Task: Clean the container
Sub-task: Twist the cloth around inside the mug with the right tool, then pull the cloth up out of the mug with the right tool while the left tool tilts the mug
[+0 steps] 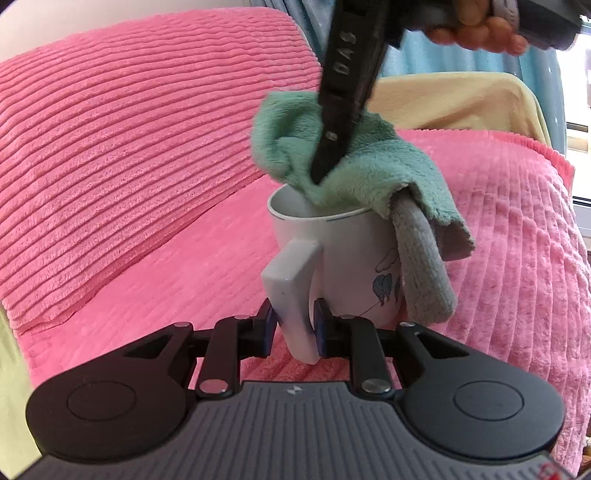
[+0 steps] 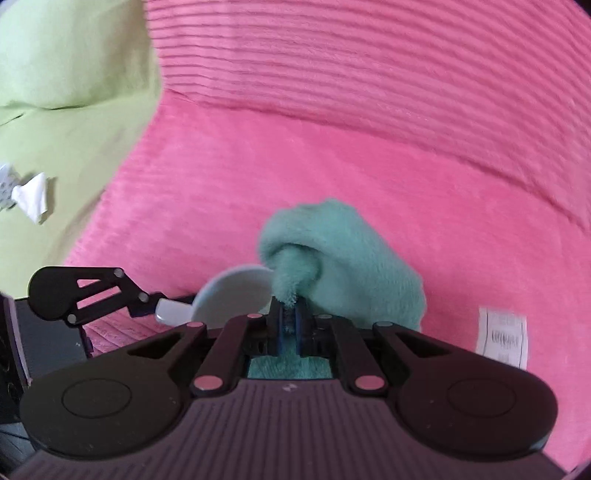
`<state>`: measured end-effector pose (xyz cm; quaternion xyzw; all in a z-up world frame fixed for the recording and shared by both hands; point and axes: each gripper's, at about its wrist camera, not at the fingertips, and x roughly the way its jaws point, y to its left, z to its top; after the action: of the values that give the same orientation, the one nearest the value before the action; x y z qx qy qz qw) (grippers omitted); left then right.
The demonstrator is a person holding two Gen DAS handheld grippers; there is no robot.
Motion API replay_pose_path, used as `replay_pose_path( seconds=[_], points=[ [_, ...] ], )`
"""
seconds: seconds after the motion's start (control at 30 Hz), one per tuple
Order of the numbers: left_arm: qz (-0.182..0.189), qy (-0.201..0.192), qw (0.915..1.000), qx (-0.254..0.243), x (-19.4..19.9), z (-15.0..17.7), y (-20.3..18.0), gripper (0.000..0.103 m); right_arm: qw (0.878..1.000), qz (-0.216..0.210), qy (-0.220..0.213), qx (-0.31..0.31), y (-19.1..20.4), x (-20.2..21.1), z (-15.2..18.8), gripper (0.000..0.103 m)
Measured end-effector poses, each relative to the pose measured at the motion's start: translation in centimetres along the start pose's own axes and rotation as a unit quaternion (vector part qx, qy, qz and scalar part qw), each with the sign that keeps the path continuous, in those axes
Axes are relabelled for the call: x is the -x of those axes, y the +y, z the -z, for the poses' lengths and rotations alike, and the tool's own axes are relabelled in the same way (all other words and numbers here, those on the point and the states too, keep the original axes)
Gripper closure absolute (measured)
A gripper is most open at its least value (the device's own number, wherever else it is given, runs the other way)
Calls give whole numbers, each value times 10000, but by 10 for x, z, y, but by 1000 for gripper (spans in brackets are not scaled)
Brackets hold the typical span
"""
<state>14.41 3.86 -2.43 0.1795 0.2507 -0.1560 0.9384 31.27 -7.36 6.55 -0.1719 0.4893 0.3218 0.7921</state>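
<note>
While its flat white handle (image 1: pixel 293 295) is being clamped between the blue pads of the left gripper (image 1: pixel 297 326), the white mug (image 1: pixel 332 258) is being held upright above the pink ribbed blanket (image 1: pixel 147 166), its long axis running close to vertical and its open mouth pointing up. The handle is being presented toward the left wrist camera, and a blue heart print (image 1: pixel 382 290) is being shown on the wall to the right of it. A green fleece cloth (image 1: pixel 354 166) with a grey underside is being pressed into the mug's mouth by the right gripper (image 1: pixel 319 179), which is being pointed steeply downward from the upper edge of the left view; part of the cloth is being draped over the far right of the rim and down the outer wall. In the right wrist view the right gripper's (image 2: pixel 290 321) narrow jaws are being kept closed on a bunched fold of the cloth (image 2: pixel 343 258), with the mug's rim (image 2: pixel 232 295) just left of them. A person's fingers (image 1: pixel 480 35) are being wrapped around the right gripper's body. A white care label (image 2: pixel 502 338) is being shown lying on the blanket (image 2: pixel 369 129) at the right.
</note>
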Motion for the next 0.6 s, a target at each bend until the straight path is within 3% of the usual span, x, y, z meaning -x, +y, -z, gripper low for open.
replay_pose_path(
  seconds=[0.13, 0.23, 0.37, 0.6],
  points=[
    [-1, 32, 10000, 27, 0, 0, -1, 78, 9969, -406, 404, -534, -14, 5, 7, 99],
    [-35, 15, 10000, 12, -1, 0, -1, 78, 9940, -710, 410, -720, -18, 16, 18, 98],
    [-162, -45, 9998, -78, -1, 1, -3, 76, 9904, -862, -30, -1079, -26, 45, 34, 98],
    [-885, -497, 9937, -470, 3, -4, -8, 78, 9864, -313, -818, -1394, -41, 87, 42, 98]
  ],
)
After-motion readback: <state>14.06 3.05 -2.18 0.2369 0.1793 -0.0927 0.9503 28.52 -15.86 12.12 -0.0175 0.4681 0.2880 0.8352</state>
